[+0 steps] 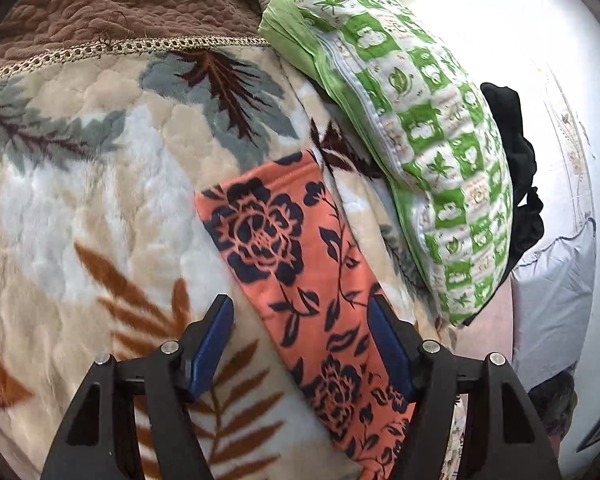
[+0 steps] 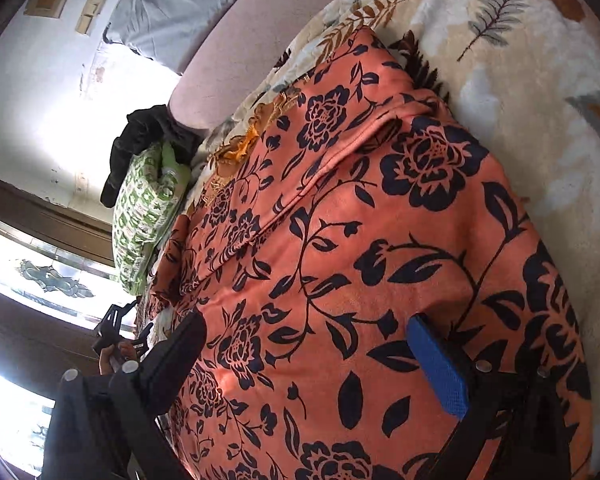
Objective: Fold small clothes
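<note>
An orange garment with dark navy flowers [image 1: 300, 280] lies flat on a plush leaf-patterned blanket [image 1: 80, 200]. In the left wrist view a narrow strip of it runs from the middle down between my fingers. My left gripper [image 1: 300, 312] is open and empty just above that strip. In the right wrist view the garment [image 2: 360, 240] fills most of the frame, with a folded flap across its upper part. My right gripper [image 2: 304, 332] is open and empty, hovering over the garment's near part. The left gripper [image 2: 116, 336] also shows small at the far left of the right wrist view.
A green-and-white patterned pillow [image 1: 420, 140] lies along the blanket's right side, with a black garment [image 1: 516, 168] behind it. A brown quilted cover [image 1: 100, 4] lies at the far end. A pink mattress edge [image 2: 240, 40] and a grey-blue pillow [image 2: 172, 4] sit beyond the blanket.
</note>
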`<state>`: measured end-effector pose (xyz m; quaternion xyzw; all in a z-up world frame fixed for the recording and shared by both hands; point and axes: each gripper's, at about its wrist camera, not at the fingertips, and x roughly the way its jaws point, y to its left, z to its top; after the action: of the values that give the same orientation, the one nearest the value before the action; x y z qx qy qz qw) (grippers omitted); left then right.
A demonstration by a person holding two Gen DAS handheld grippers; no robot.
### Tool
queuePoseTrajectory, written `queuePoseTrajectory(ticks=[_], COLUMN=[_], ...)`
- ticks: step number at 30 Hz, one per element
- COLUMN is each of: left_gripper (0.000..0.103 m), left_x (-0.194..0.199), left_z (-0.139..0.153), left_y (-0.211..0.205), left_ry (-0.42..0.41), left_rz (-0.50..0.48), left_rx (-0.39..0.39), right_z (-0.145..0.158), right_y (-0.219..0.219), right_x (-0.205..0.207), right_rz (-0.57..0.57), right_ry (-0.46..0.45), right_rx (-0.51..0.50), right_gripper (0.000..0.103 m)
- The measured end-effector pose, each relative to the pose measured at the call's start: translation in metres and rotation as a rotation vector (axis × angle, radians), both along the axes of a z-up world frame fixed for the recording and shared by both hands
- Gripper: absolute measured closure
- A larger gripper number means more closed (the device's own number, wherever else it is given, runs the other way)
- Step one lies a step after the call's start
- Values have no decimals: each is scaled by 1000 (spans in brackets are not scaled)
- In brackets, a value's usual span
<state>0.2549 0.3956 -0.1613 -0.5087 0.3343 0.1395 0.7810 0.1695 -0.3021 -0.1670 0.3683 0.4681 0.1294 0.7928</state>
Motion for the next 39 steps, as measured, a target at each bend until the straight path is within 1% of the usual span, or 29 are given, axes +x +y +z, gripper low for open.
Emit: queuePoseTrajectory(ticks=[3, 5, 6, 7, 8, 9, 10, 11, 12, 14, 16, 18, 20, 21, 22, 24, 25, 26, 28, 29, 30, 31, 32, 33, 34, 35, 36, 37, 39], left_gripper=[34, 34, 40, 82, 99, 99, 99, 99, 99, 99, 99, 99, 99, 99, 99, 99, 99, 98, 95, 85, 71, 47, 44, 44, 44, 44, 44, 44, 44], left_x=[12, 19, 24, 30, 37, 39, 41, 43, 44, 47, 46, 45, 46, 45, 45, 43, 44, 44, 50, 55, 61, 62, 62, 62, 59, 54, 49, 33, 23], left_z=[-10, -7, -6, -5, -10, -12, -8, 4, 21, 65, 117, 170, 219, 237, 250, 262, 260, 253, 225, 204, 178, 149, 120, 95, 76, 64, 59, 62, 69], left_y=[11, 9, 8, 8, 9, 11, 9, 3, -8, -41, -85, -142, -205, -243, -280, -350, -384, -415, -477, -503, -527, -543, -550, -547, -534, -514, -489, -466, -411], left_ry=[11, 40, 68, 112, 161, 171, 183, 195, 180, 108, -5, -124, -243, -296, -343, -411, -433, -442, -417, -383, -316, -235, -153, -66, 0, 37, 52, 51, 52], left_rz=[19, 17, 13, 0, -27, -21, -24, -33, -53, -114, -199, -292, -395, -450, -510, -635, -693, -748, -882, -964, -1056, -1120, -1150, -1167, -1156, -1118, -1067, -1010, -888], left_rx=[-15, 6, 30, 63, 65, 59, 84, 147, 223, 377, 496, 605, 688, 733, 756, 775, 775, 766, 738, 711, 703, 708, 703, 687, 661, 633, 605, 587, 588], right_z=[3, 6, 6, 6, 5, 4, 3, 3, 4, 6, 6, 6, 6, 5, 5, 3, 4, 5, 6, 6, 7, 7, 7, 8, 10, 13, 15, 18, 22], right_y=[0, 3, 3, 3, 5, 6, 6, 6, 5, 1, -4, -9, -15, -16, -18, -23, -25, -28, -31, -33, -35, -37, -38, -39, -40, -41, -42, -43, -44], right_x=[2, 5, 5, 5, 7, 7, 8, 7, 7, 4, 4, 3, 1, 0, -1, -3, -5, -7, -9, -10, -12, -13, -13, -13, -14, -15, -15, -16, -16], right_rz=[-8, -14, -14, -14, -13, -12, -14, -18, -20, -27, -35, -40, -46, -47, -50, -57, -61, -68, -77, -81, -91, -100, -103, -105, -109, -109, -110, -113, -117], right_ry=[0, 1, 1, 3, 6, 10, 14, 15, 9, -9, -20, -37, -57, -68, -76, -88, -97, -107, -120, -124, -128, -132, -133, -133, -137, -144, -154, -162, -172], right_rx=[-13, -28, -27, -28, -32, -33, -32, -30, -30, -34, -28, -8, 12, 23, 34, 63, 76, 86, 110, 115, 115, 119, 127, 129, 125, 118, 113, 114, 132], right_gripper=[2, 2, 2, 2, 2, 2, 2, 2, 2, 2, 2, 2, 2, 2, 2, 2, 2, 2, 2, 2, 2, 2, 2, 2, 2, 2, 2, 2, 2])
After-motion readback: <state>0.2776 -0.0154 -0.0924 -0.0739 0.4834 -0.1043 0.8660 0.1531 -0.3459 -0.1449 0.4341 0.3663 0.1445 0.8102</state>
